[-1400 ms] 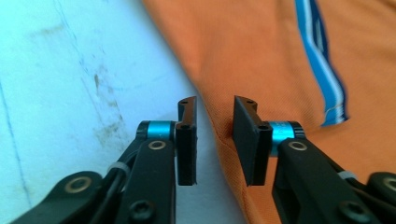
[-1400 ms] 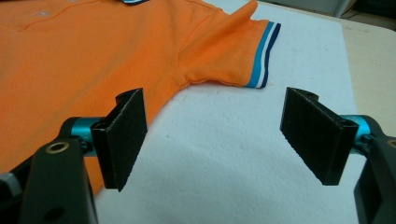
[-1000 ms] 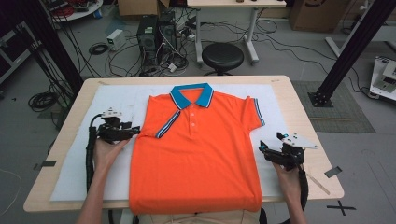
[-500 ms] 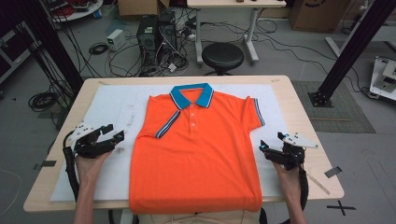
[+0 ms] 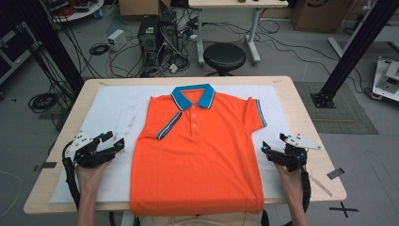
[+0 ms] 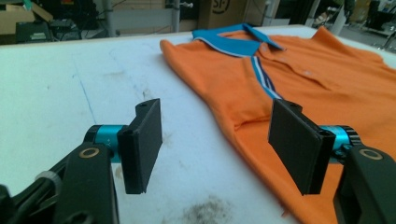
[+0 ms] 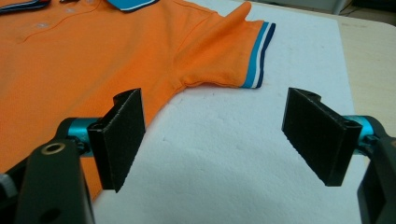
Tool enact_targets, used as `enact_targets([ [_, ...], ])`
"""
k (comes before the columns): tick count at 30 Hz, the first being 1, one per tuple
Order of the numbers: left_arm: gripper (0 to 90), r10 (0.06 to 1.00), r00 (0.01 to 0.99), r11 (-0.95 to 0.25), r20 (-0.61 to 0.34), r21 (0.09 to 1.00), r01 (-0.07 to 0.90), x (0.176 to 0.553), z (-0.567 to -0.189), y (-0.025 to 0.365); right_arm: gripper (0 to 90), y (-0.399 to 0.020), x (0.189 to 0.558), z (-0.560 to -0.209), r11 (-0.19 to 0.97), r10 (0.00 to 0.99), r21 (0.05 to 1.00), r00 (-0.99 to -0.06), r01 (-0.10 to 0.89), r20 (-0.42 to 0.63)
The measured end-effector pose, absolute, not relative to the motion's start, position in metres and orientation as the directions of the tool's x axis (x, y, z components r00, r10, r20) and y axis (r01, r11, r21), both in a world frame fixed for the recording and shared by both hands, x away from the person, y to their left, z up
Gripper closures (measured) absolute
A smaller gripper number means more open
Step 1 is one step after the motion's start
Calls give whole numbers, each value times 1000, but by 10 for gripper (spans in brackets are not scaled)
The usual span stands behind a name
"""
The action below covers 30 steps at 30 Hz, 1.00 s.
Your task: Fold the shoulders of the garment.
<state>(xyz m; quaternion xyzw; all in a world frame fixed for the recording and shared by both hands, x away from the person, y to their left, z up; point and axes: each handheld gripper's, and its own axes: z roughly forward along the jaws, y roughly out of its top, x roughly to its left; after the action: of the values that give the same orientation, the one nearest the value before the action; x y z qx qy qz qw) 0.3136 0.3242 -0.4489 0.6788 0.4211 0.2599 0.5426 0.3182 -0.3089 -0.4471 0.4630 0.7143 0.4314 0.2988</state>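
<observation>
An orange polo shirt point(image 5: 197, 155) with a blue collar point(image 5: 193, 95) lies flat, front up, on a white sheet point(image 5: 113, 108). Its left sleeve is folded in over the chest, the striped cuff point(image 5: 168, 126) slanting; the right sleeve point(image 5: 254, 113) lies spread out. My left gripper point(image 5: 114, 140) rests on the sheet just left of the shirt point(image 6: 299, 79). Its jaws have just been opening and hold nothing, as the left gripper point(image 6: 217, 140) view shows. My right gripper point(image 5: 274, 143) sits off the shirt's right edge, open, and the right gripper point(image 7: 223, 135) has bare sheet below the sleeve cuff point(image 7: 257, 56) between its jaws.
The sheet covers most of a wooden table point(image 5: 310, 117); the shirt's hem hangs at the near edge. Behind the table stand a black stool point(image 5: 224, 56), computer cases point(image 5: 157, 33) and loose cables on the floor. Black frame posts point(image 5: 357, 47) rise at both sides.
My left gripper has drawn away from the shirt's left edge, leftward and nearer the table's front, and its jaws stand wider apart. The right gripper and the shirt have not moved.
</observation>
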Motion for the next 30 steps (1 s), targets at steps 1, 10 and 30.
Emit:
enact_targets([
  [1, 353, 850, 516, -58, -104, 955, 289, 313, -449, 324, 220, -309, 319, -447, 201, 920, 890, -390, 409, -29],
  [10, 354, 857, 505, -64, -99, 953, 295, 313, -449, 323, 221, -308, 320, -447, 205, 923, 884, -385, 419, -32],
  [30, 364, 874, 482, -81, -71, 955, 287, 311, -449, 320, 409, -302, 421, -404, 260, 926, 753, -378, 605, -15],
])
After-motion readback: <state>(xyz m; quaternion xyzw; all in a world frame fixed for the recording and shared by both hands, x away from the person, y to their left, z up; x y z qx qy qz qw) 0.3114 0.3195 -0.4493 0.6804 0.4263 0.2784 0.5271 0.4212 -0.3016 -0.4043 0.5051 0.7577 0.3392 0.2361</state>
